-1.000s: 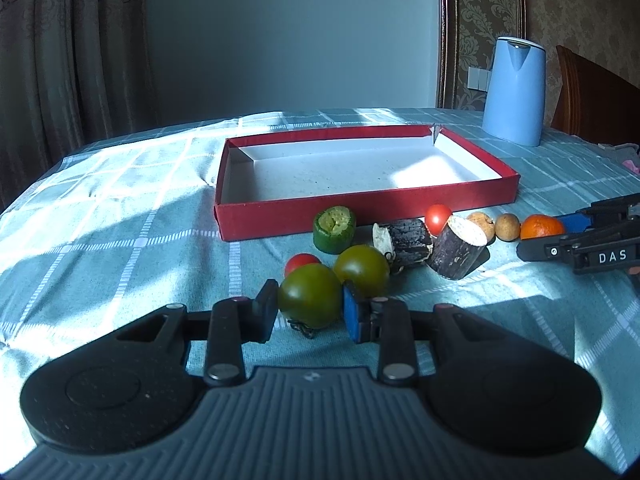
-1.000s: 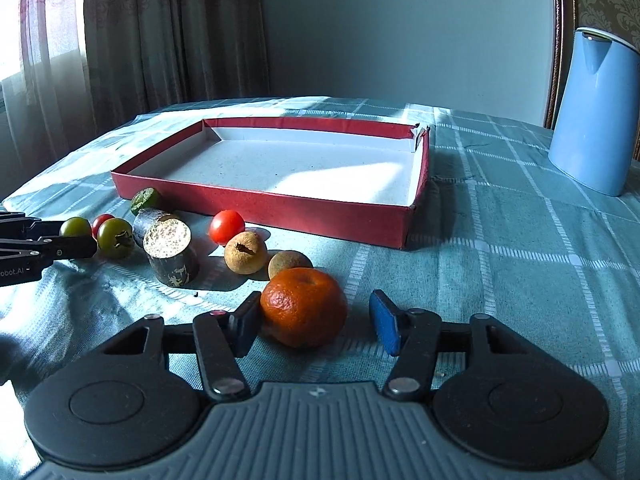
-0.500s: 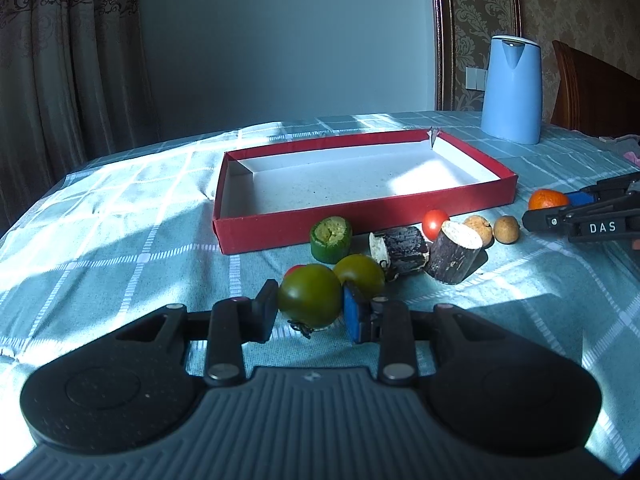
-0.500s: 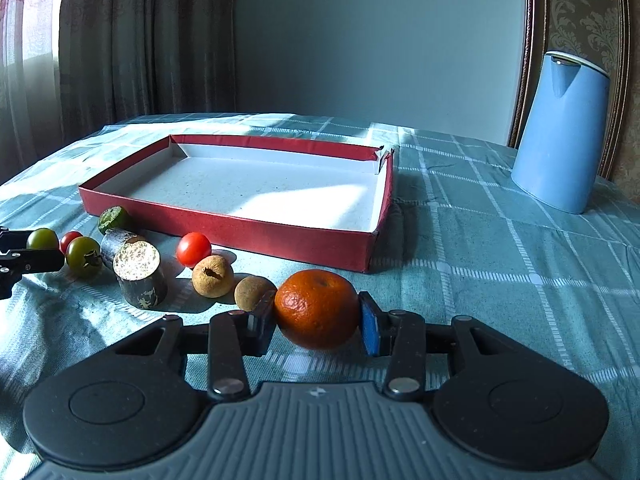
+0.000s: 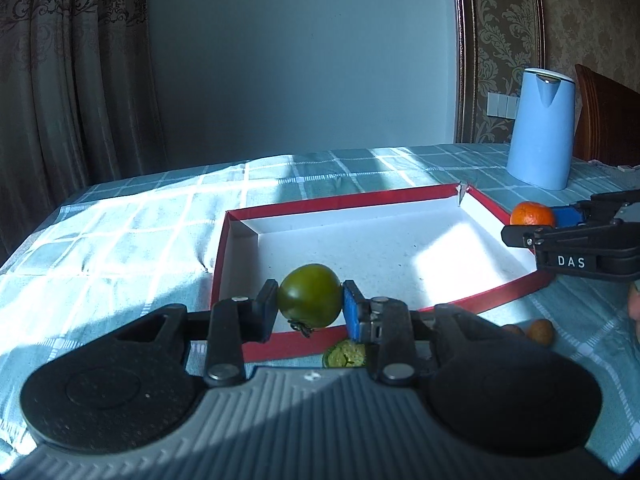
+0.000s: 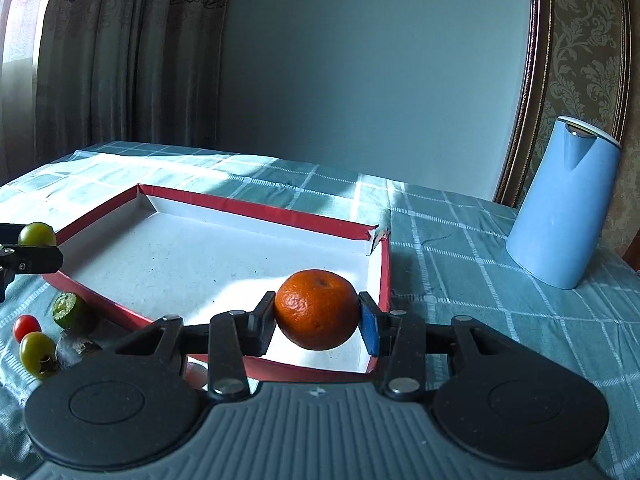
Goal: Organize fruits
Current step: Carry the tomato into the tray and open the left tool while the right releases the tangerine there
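Observation:
My left gripper [image 5: 310, 312] is shut on a green tomato [image 5: 310, 295], held in the air above the near wall of the red tray [image 5: 320, 202]. My right gripper [image 6: 318, 322] is shut on an orange tangerine [image 6: 317, 309], lifted over the near right corner of the same tray [image 6: 260, 208]. The tray's white floor holds nothing. The left wrist view also shows the tangerine [image 5: 532, 213] in the right gripper [image 5: 560, 224] at the tray's right side. In the right wrist view the green tomato [image 6: 37, 233] shows at the far left edge.
On the tablecloth in front of the tray lie a cut green fruit [image 6: 69, 310], a red cherry tomato [image 6: 26, 327], a second green tomato [image 6: 37, 353] and a dark stub [image 6: 76, 350]. Two small brown fruits [image 5: 540, 330] lie right. A blue kettle [image 6: 568, 204] stands far right.
Both grippers rose from the tablecloth and moved forward toward the tray, each carrying its fruit. The right gripper's jaws came together on the tangerine.

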